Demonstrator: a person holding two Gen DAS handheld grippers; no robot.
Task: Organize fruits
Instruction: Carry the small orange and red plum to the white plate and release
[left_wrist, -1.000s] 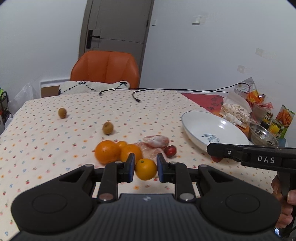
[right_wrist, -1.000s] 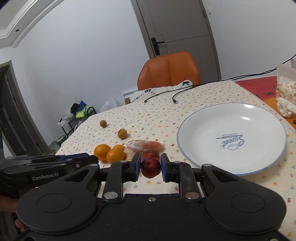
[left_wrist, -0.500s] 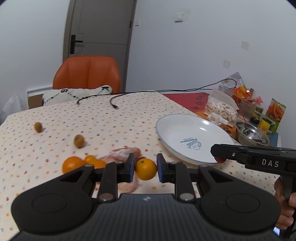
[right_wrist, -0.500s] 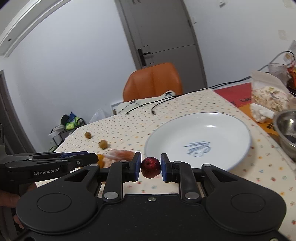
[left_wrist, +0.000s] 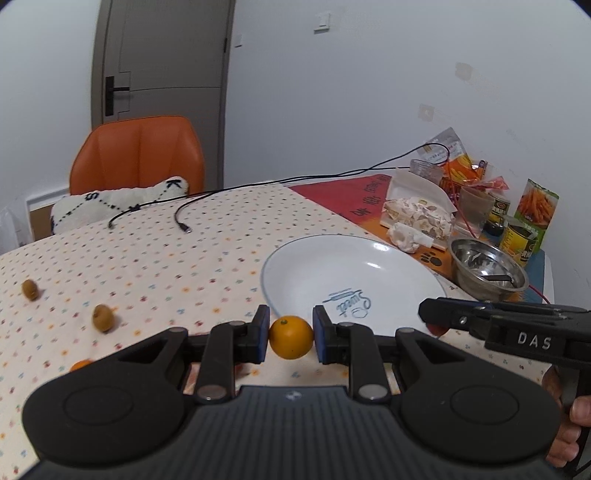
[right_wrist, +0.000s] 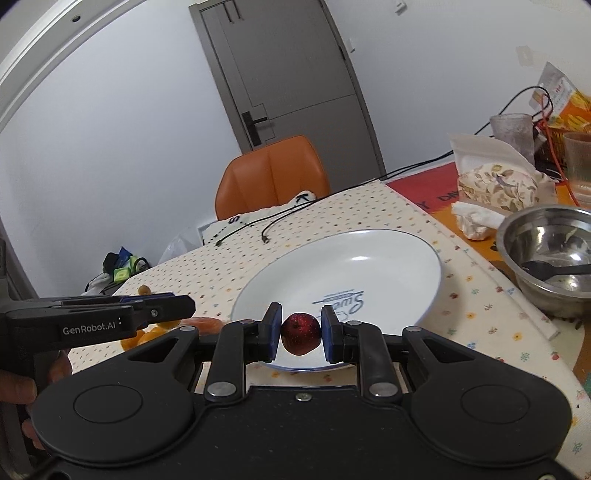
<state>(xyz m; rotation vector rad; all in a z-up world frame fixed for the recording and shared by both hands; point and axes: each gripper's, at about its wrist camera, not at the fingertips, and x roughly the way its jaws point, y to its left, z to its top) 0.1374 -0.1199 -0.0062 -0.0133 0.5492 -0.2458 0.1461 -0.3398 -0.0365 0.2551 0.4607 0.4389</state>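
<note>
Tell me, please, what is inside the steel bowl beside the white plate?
The steel bowl holds a dark spoon and a few scraps. The near wall hides part of its bottom. The white plate holds nothing.

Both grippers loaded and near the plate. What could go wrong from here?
1. The small orange and red fruit are round; dropped onto the white plate they may roll over its shallow rim.
2. The left gripper and right gripper converge on the same near edge and could collide.
3. The steel bowl sits close beside the plate.
</note>
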